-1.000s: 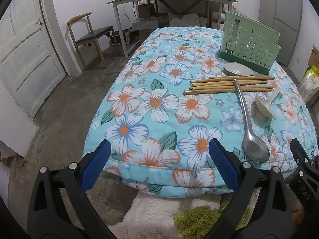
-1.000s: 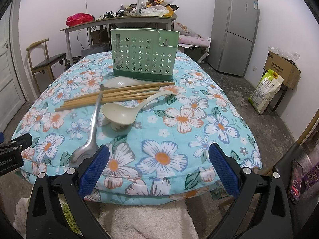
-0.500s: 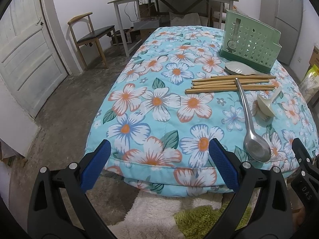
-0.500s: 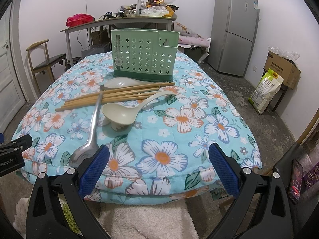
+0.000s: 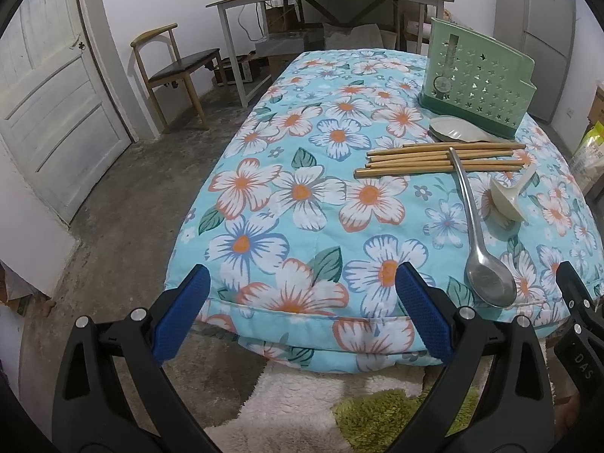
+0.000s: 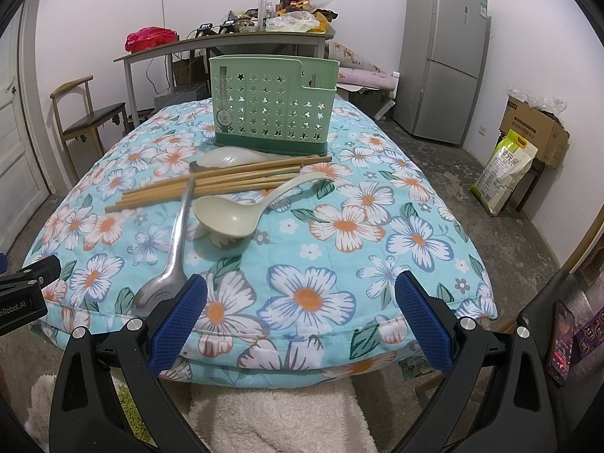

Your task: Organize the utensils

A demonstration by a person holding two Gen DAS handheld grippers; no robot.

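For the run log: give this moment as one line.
left gripper open, empty | right gripper open, empty | metal spoon, chopsticks outside green holder

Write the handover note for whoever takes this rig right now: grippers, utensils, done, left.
Left gripper: open, empty, at the near edge of the floral quilt.
Right gripper: open, empty, at the same edge.
Green holder: upright at the far end; nothing shows above its rim.
Wooden chopsticks: loose bundle in front of the holder.
Metal spoon: handle across the chopsticks, bowl near the right gripper's left finger.
Cream ladle beside the spoon; pale scoop against the holder's base.
Done: nothing.
Left: every utensil into the holder.
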